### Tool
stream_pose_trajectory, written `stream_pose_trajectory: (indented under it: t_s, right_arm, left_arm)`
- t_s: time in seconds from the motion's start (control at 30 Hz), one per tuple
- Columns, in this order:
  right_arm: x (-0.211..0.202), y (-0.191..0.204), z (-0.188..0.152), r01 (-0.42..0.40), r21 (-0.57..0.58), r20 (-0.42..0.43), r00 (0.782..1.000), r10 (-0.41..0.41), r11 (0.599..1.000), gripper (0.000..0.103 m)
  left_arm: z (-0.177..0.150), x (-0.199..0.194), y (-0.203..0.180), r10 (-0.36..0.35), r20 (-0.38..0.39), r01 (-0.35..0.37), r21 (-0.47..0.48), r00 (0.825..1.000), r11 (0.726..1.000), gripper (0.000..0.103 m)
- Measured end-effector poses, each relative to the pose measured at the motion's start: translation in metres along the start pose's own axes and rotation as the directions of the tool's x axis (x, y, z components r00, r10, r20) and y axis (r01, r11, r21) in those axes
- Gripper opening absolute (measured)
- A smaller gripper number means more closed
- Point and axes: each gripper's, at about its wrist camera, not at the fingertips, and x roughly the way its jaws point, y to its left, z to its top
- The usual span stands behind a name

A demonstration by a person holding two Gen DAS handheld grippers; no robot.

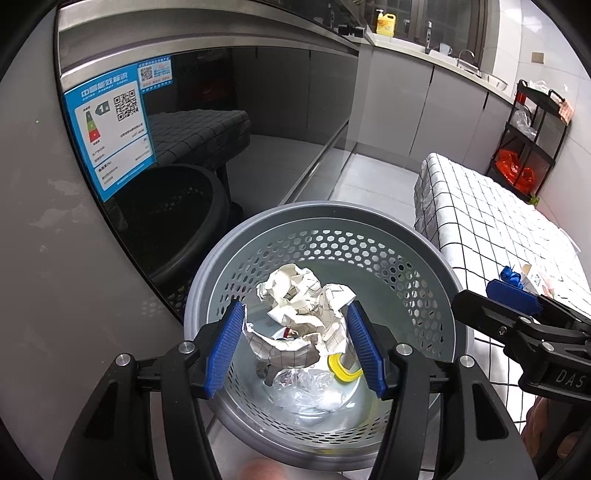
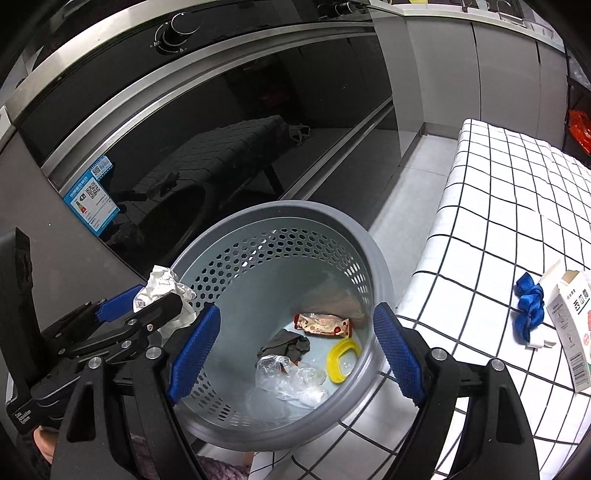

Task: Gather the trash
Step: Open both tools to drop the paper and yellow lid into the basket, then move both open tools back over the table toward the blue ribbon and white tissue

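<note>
Yellow detergent bottle [image 1: 384, 22] on counter, black shelf rack [image 1: 528, 136] beyond.

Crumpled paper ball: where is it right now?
The crumpled paper ball sits between the left gripper pads, above the grey bin opening; in the right wrist view it shows at the bin's left rim.

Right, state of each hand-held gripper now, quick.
Left hand-held gripper: crumpled paper between its pads, above the bin; whether they press on it cannot be told.
Right hand-held gripper: open, holding nothing.
</note>
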Motion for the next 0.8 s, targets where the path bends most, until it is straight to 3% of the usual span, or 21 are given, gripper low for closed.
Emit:
stream_pose_trajectory:
  t_s: [0.8]
  right_arm:
    - [-0.046, -0.046, -0.013, 0.106, 0.052, 0.042, 0.993, -0.108, 0.993, 0.081]
  left_arm:
    - [-0.002, -0.018, -0.058, -0.093, 0.043, 0.089, 0.081, 0.995, 0.993, 0.066]
